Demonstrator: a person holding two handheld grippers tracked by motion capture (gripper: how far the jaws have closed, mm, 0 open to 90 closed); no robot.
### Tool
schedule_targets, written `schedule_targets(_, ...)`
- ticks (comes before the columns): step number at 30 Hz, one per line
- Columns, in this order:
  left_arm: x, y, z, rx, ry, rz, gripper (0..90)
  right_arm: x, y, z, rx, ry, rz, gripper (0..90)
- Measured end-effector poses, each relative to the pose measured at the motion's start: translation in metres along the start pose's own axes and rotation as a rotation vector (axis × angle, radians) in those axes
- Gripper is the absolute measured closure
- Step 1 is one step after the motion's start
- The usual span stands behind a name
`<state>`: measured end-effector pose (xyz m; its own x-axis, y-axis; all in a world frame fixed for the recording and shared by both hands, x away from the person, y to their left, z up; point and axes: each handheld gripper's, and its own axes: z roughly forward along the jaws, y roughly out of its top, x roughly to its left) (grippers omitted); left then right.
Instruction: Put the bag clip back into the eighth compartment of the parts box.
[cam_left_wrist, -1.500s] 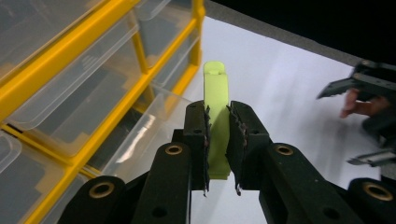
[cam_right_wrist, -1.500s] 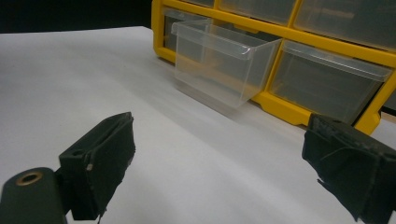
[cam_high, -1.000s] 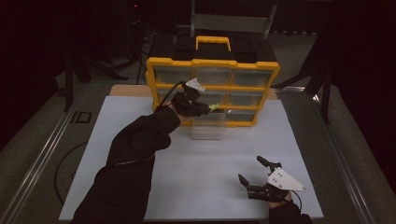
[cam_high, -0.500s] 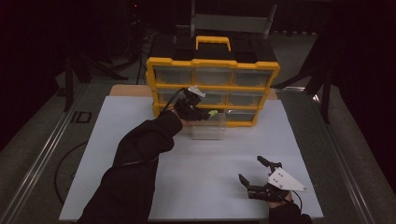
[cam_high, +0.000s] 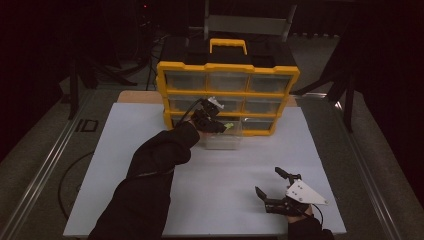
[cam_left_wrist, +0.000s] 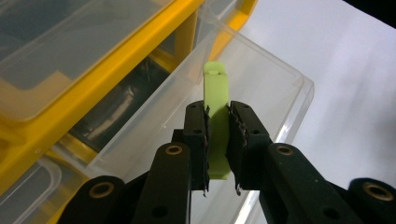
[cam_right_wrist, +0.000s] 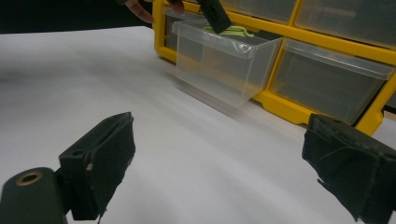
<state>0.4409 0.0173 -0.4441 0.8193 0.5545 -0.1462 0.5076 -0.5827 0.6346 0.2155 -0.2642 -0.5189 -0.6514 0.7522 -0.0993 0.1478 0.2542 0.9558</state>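
I have the left gripper (cam_left_wrist: 217, 140) clamped on a light green strip (cam_left_wrist: 216, 119), its pads pressing the strip's two sides. I hold the strip over the mouth of the clear drawer (cam_left_wrist: 285, 93), which stands pulled out from the bottom row of the yellow organizer (cam_high: 227, 97). Through the right gripper's camera I see the strip (cam_right_wrist: 231, 31) at the drawer's (cam_right_wrist: 224, 63) top rim; whether it touches the rim I cannot tell. My right gripper (cam_high: 275, 187) sits well apart from the drawer, on the near side of the white table (cam_high: 150, 130), with its jaws spread wide and nothing between them.
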Motion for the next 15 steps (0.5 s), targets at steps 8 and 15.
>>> schedule_targets(8,0.002,-0.001,-0.015,-0.054,-0.02,-0.026,58.7,0.0,0.0,0.0,-0.002,0.0,-0.007,9.2)
schedule_targets(15,0.003,-0.006,-0.02,-0.062,-0.033,-0.037,42.3,0.0,0.0,0.0,-0.001,-0.003,-0.005,9.2)
